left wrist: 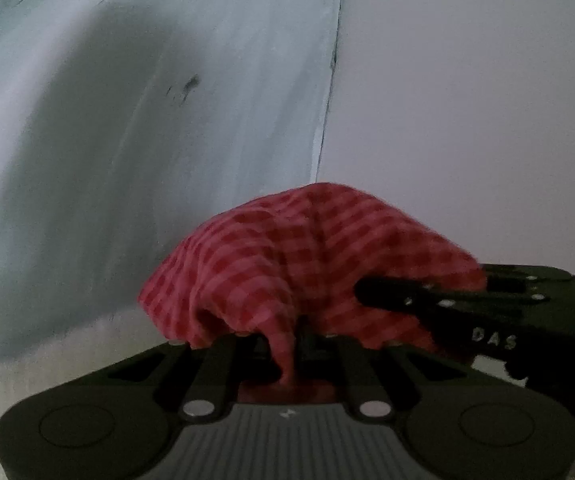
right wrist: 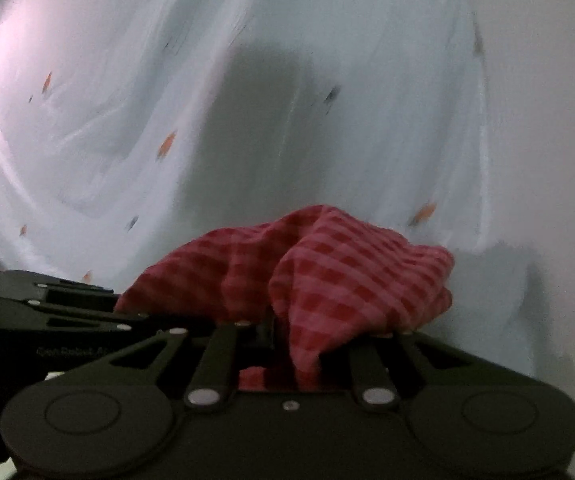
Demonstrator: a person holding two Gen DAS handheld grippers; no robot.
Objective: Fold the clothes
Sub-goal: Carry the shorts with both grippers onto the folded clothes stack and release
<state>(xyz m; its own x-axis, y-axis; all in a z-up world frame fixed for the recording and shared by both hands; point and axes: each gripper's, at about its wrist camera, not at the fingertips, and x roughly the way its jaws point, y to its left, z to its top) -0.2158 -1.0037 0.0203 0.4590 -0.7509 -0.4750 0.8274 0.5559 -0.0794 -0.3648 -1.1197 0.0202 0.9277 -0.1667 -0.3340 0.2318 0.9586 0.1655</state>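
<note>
The sheet [right wrist: 135, 128] is the biggest thing here. It is pale, with small orange and dark specks, and it has soft wrinkles. It lies spread behind the grippers. A plain white wall [left wrist: 467, 100] stands next to it in the left view.

The red checked cloth [left wrist: 287, 264] is bunched up in a lump. Both grippers hold it. It sits right at their tips, lifted in front of the sheet.

The left gripper [left wrist: 293, 344] has its jaws pressed together on a fold of the cloth. A bit of cloth hangs down between its fingers. The right gripper [right wrist: 307, 340] pinches the cloth too, close beside the left one.

What could go wrong? The grippers are very near each other, so they could bump. The cloth is all scrunched, so I cannot see any edge or corner. A fold made like this may come out crooked. Each gripper may hold a thick wad, and a wad can slip out if the cloth is pulled or shaken. The loose part could drop on the sheet in a heap.

Count: one sheet, one wall, one cloth, two grippers.
</note>
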